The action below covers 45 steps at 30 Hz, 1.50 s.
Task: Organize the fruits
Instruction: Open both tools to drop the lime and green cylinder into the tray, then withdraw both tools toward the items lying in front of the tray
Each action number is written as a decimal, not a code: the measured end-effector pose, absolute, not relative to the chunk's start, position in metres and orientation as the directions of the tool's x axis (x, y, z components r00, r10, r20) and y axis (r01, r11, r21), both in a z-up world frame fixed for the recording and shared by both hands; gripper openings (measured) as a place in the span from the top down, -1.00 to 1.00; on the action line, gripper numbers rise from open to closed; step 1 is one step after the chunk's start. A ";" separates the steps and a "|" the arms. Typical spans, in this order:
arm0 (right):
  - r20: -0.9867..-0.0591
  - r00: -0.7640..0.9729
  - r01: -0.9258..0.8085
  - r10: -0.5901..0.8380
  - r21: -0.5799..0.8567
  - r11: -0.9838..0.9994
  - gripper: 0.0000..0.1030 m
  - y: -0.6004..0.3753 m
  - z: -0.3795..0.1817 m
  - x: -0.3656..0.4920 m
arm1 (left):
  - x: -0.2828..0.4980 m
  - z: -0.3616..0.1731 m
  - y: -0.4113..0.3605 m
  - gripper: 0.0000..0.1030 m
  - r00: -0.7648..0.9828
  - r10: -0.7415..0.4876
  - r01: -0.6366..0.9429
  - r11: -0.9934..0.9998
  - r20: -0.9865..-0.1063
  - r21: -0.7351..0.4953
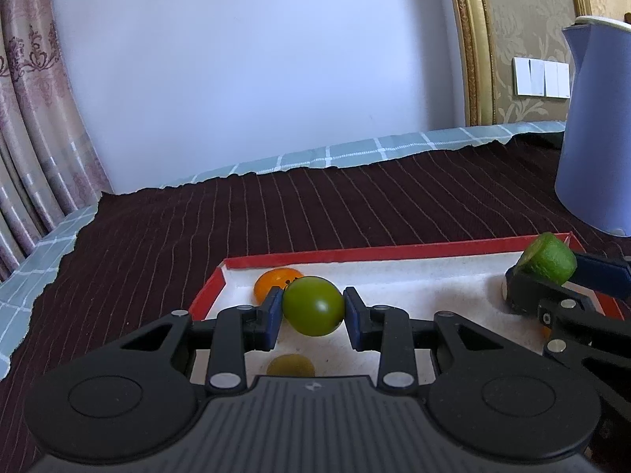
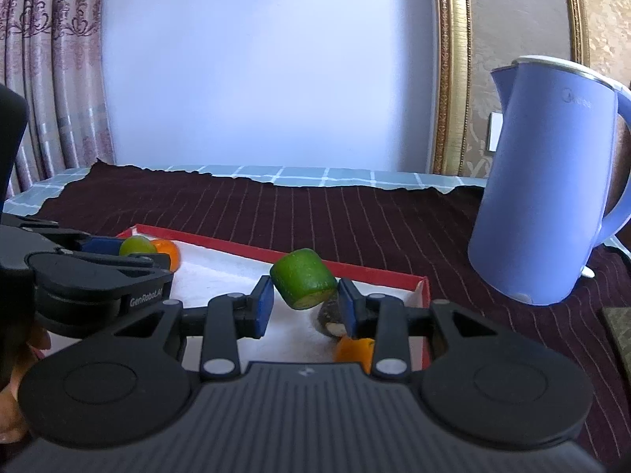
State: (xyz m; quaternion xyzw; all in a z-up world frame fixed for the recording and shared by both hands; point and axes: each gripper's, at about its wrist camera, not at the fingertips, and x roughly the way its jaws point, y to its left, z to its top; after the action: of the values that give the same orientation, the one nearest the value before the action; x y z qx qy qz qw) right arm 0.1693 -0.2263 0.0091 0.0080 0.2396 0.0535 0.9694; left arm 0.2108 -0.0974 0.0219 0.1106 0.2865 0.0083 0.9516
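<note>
Two grips are loaded: your left gripper (image 1: 312,307) pinches a round, smooth green fruit (image 1: 313,306) between its blue pads, above the red-rimmed white tray (image 1: 394,254). Your right gripper (image 2: 303,302) clamps a cut green cylindrical fruit piece (image 2: 303,283), with an orange fruit (image 2: 353,351) below its right finger.

A glossy, smooth green tomato (image 1: 312,306) sits between matt blue pads (image 1: 273,314) of the black plastic left tool (image 1: 313,315), over a red-rimmed tray (image 1: 394,254) with a grainy white floor, on ribbed dark cloth (image 1: 276,216), by a smooth matt blue kettle (image 2: 548,181).
</note>
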 end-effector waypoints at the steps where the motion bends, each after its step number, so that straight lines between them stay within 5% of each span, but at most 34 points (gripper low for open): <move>1: -0.464 0.880 -0.097 0.106 0.045 0.994 0.35 -0.227 0.009 0.170 | 0.212 0.022 -0.099 0.37 0.837 0.082 0.047 0.974 -0.541 0.221; 14: -0.473 0.877 -0.081 0.088 0.035 0.996 0.32 -0.230 0.004 0.177 | 0.227 0.023 -0.112 0.37 0.833 0.108 0.042 0.966 -0.543 0.256; 20: -0.446 0.893 -0.055 0.065 0.035 0.998 -0.40 -0.236 0.004 0.173 | 0.229 0.023 -0.113 0.37 0.828 0.096 0.050 0.969 -0.553 0.244; 27: -0.402 0.915 -0.028 0.033 0.019 0.999 -0.96 -0.241 0.004 0.164 | 0.222 0.025 -0.110 0.37 0.831 0.097 0.042 0.971 -0.547 0.237; 31: -0.389 0.921 -0.038 0.040 0.013 0.999 -1.00 -0.239 0.004 0.162 | 0.213 0.027 -0.106 0.32 0.835 0.095 0.044 0.971 -0.542 0.237; 35: -0.392 0.919 -0.037 0.038 0.009 0.999 -1.00 -0.238 0.003 0.159 | 0.200 0.029 -0.097 -0.12 0.845 0.095 0.029 0.975 -0.526 0.222; 45: -0.408 0.911 -0.022 0.064 0.108 0.994 -1.00 -0.246 0.003 0.151 | 0.165 0.027 -0.064 -0.12 0.843 0.120 -0.029 0.983 -0.525 0.179</move>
State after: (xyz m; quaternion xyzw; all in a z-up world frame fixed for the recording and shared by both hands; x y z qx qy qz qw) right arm 0.1514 -0.2458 0.0029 0.0504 0.2103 0.0220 0.9761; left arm 0.1645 -0.0642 0.0271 0.0822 0.2778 0.0389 0.9563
